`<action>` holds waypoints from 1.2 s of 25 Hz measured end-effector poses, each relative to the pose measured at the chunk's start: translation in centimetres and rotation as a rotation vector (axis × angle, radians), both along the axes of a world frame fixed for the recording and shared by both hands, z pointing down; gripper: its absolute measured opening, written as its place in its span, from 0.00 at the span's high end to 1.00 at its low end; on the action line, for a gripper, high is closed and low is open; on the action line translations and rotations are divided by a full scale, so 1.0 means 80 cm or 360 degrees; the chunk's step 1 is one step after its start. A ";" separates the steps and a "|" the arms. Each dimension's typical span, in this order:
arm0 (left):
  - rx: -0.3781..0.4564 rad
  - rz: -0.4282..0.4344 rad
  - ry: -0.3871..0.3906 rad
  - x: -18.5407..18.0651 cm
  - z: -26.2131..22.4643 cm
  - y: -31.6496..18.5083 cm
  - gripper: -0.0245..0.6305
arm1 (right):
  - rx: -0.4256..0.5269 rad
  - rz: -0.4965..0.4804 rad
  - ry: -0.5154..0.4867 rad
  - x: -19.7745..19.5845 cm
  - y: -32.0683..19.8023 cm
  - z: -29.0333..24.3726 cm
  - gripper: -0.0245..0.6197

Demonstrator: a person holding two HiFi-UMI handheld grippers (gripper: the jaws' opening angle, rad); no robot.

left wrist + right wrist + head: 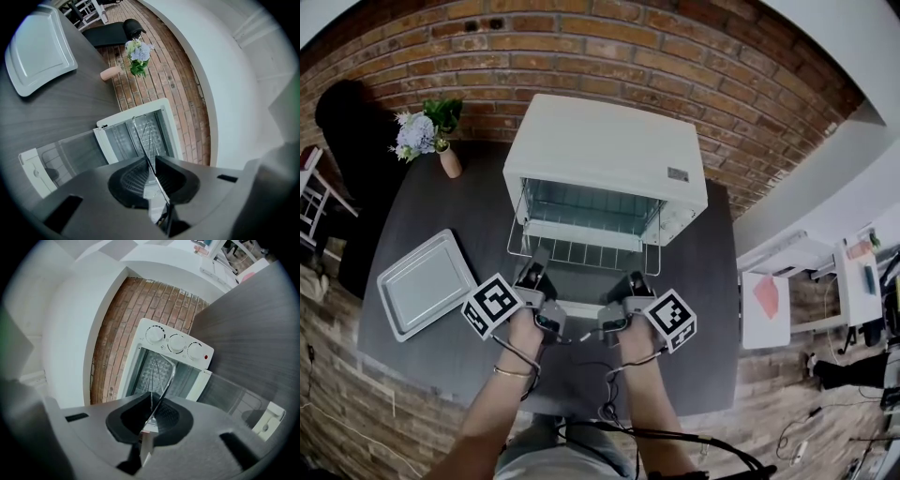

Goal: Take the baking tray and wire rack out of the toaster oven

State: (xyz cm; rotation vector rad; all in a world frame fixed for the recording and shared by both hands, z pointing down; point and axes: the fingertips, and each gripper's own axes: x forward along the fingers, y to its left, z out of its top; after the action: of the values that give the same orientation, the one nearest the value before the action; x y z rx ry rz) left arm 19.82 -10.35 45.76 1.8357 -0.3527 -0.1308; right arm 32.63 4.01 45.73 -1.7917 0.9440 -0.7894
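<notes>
Wire rack [581,253] clamped by left tool [151,161], right tool [154,403]; oven [600,141] label [678,174] illegible.

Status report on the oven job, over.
Left gripper and right gripper shut on wire rack, partway out of toaster oven. Baking tray on table. Nothing blocking.

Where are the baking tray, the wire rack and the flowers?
baking tray [425,283], head view, its flat middle.
wire rack [581,252], head view, its front bars.
flowers [417,134], head view, the pale blossoms.
</notes>
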 end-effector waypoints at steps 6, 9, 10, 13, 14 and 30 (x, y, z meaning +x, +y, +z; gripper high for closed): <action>0.0009 0.0000 -0.0007 -0.012 -0.003 0.008 0.90 | -0.0013 -0.0022 0.0017 -0.012 0.007 -0.004 0.95; 0.0021 0.0000 -0.0008 -0.017 -0.006 0.013 0.90 | -0.0026 -0.0040 0.0028 -0.017 0.011 -0.007 0.95; 0.0025 0.0000 -0.0009 -0.018 -0.007 0.015 0.90 | -0.0031 -0.0045 0.0031 -0.019 0.013 -0.008 0.95; 0.0034 -0.0003 -0.0012 -0.024 -0.009 0.023 0.90 | -0.0044 -0.0060 0.0036 -0.024 0.020 -0.009 0.94; 0.0038 -0.0005 -0.0012 -0.026 -0.009 0.024 0.90 | -0.0048 -0.0065 0.0036 -0.026 0.021 -0.008 0.94; 0.0106 -0.0032 0.0049 -0.085 -0.022 0.064 0.90 | -0.0112 -0.0173 0.0125 -0.080 0.052 -0.023 0.93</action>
State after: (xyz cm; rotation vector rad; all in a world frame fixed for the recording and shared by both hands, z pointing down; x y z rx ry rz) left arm 13.02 -5.25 43.97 1.8942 -0.3494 -0.1865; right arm 26.27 8.17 43.87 -1.8562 1.0843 -0.8346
